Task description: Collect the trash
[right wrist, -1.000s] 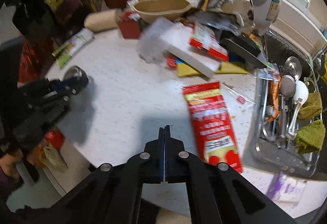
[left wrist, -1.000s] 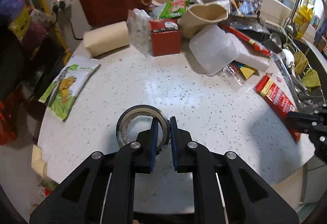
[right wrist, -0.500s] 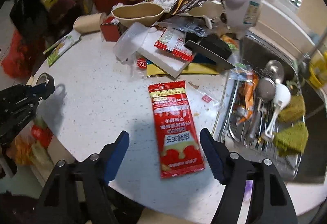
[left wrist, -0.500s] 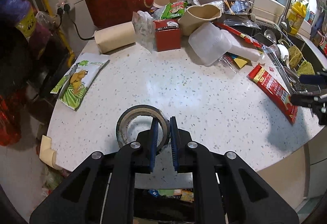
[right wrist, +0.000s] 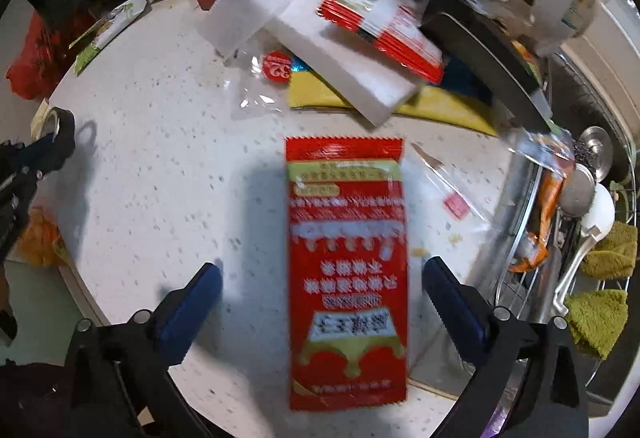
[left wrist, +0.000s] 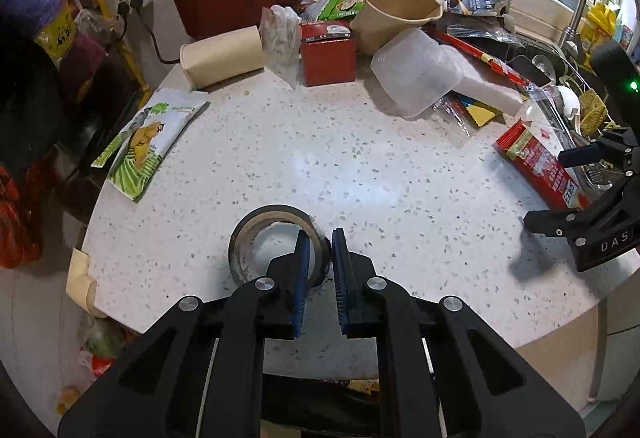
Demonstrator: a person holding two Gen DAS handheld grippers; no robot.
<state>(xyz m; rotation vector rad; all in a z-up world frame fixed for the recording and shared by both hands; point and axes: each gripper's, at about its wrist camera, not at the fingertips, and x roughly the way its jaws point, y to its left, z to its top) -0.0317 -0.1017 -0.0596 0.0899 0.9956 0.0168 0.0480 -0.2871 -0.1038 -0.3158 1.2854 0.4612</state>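
Note:
A brown tape roll stands at the near edge of the speckled white counter. My left gripper is shut on its wall, one finger inside the ring and one outside. The same gripper and roll show at the left edge of the right wrist view. A red snack packet lies flat on the counter near the sink. My right gripper hovers over it pointing steeply down. Its jaws are opening wide, one on each side of the packet, neither pad touching it. The left wrist view shows that gripper above the packet.
Trash is heaped at the back: a red box, a tipped beige cup, a clear tub, a white foam block and wrappers. A green snack bag lies at the left edge. A sink rack with utensils borders the right.
My right gripper went from shut to wide open and came down over the red packet, which now lies between its jaws. My left gripper kept hold of the tape roll.

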